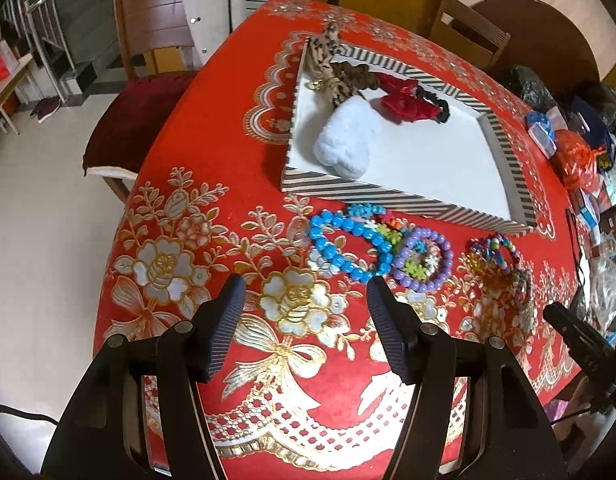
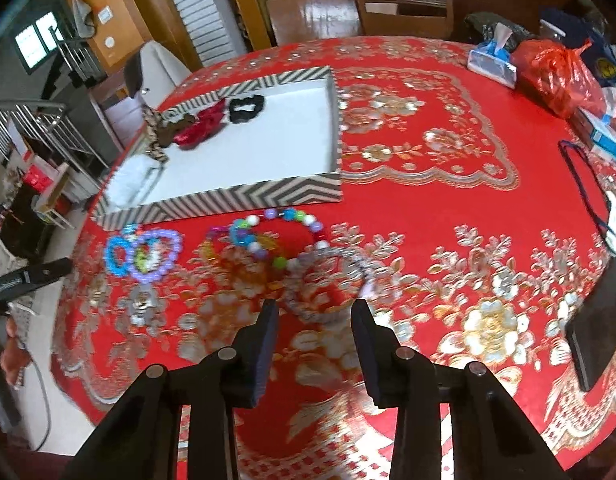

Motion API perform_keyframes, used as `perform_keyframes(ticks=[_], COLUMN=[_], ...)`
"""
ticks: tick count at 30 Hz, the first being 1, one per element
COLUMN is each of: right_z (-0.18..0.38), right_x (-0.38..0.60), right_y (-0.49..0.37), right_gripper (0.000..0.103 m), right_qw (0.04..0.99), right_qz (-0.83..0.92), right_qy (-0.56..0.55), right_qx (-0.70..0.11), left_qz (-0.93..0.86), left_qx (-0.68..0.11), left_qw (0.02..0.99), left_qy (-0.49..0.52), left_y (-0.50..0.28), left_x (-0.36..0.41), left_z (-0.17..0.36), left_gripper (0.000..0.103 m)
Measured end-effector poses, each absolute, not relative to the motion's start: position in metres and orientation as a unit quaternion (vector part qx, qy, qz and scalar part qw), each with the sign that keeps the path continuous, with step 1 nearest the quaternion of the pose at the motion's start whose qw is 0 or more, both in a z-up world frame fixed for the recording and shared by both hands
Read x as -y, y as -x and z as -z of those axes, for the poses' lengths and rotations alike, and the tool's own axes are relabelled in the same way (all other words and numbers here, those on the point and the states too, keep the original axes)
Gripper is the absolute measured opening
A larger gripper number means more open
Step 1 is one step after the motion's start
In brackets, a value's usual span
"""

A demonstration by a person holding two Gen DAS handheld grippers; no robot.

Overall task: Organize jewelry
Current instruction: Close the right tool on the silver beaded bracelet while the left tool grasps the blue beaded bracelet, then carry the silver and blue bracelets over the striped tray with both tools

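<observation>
Left gripper (image 1: 304,296): two black ribbed pads held wide apart above the tablecloth, nothing between them. Right gripper (image 2: 314,320): jaws partly parted, gripping nothing, with the near edge of a silvery bracelet (image 2: 328,280) lying just beyond the fingertips.

Table (image 1: 212,128): round, covered in a glossy red cloth embossed with gold and silver flowers, bows and lattice.

Jewelry: a loose row of bracelets lies on the cloth along the near side of the tray, running left to right. From the left, a ring of round blue beads (image 1: 348,240) lies flat, overlapping a ring of round purple beads (image 1: 426,260) that encloses small flower-shaped beads. Further right lies a string of mixed coloured beads (image 2: 284,232), an irregular loop with its long axis across the table. The silvery bracelet, finely textured and circular, touches it on the near right.

Tray (image 1: 388,196): shallow, rectangular, white inside, with black-and-white striped walls. It holds fabric hair ties gathered in its far left part: a fluffy white one (image 1: 344,144), a leopard-print one (image 1: 328,68), a brown one (image 1: 356,74), a shiny red one (image 1: 404,100) and a black one (image 2: 246,108). The rest of its floor is bare.

Far right of the table: a red plastic bag (image 2: 556,72) and a blue tissue packet (image 2: 492,60).
</observation>
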State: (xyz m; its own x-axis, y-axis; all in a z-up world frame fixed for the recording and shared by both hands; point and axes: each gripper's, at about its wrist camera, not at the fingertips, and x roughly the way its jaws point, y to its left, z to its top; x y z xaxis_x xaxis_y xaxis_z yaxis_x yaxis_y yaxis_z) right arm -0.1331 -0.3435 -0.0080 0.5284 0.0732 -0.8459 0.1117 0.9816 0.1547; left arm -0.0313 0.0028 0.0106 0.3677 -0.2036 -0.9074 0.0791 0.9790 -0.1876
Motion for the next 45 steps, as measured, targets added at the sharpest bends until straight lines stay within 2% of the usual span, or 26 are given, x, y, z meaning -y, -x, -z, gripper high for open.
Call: perform_keyframes(ticks=[27, 29, 31, 33, 34, 38, 45], right_z=[0.041, 0.041, 0.042, 0.042, 0.041, 0.031, 0.004], right_x=[0.362, 0.36, 0.36, 0.362, 0.363, 0.37, 0.376], right_y=[0.084, 0.081, 0.078, 0.078, 0.079, 0.088, 0.105], right_gripper=[0.034, 0.025, 0.016, 0.011, 0.007, 0.007, 0.007], right_qw=[0.857, 0.858, 0.859, 0.859, 0.859, 0.865, 0.877], right_qz=[0.005, 0.005, 0.005, 0.005, 0.005, 0.003, 0.003], right_qy=[-0.032, -0.021, -0.014, -0.012, -0.016, -0.046, -0.081], right_qx=[-0.514, -0.514, -0.512, -0.512, -0.512, -0.499, -0.473], left_qz=[0.055, 0.058, 0.057, 0.056, 0.059, 0.078, 0.111], left_qx=[-0.588, -0.581, -0.572, -0.567, -0.566, -0.578, -0.556], left_qw=[0.805, 0.811, 0.818, 0.821, 0.822, 0.81, 0.821], left_qy=[0.047, 0.04, 0.029, 0.026, 0.031, 0.059, 0.067], left_y=[-0.016, -0.016, -0.016, -0.016, -0.016, -0.012, 0.005], left_x=[0.022, 0.025, 0.026, 0.025, 0.022, 0.011, 0.001], left_z=[0.035, 0.034, 0.034, 0.036, 0.036, 0.035, -0.004], left_gripper=[0.061, 0.049, 0.024, 0.009, 0.007, 0.007, 0.007])
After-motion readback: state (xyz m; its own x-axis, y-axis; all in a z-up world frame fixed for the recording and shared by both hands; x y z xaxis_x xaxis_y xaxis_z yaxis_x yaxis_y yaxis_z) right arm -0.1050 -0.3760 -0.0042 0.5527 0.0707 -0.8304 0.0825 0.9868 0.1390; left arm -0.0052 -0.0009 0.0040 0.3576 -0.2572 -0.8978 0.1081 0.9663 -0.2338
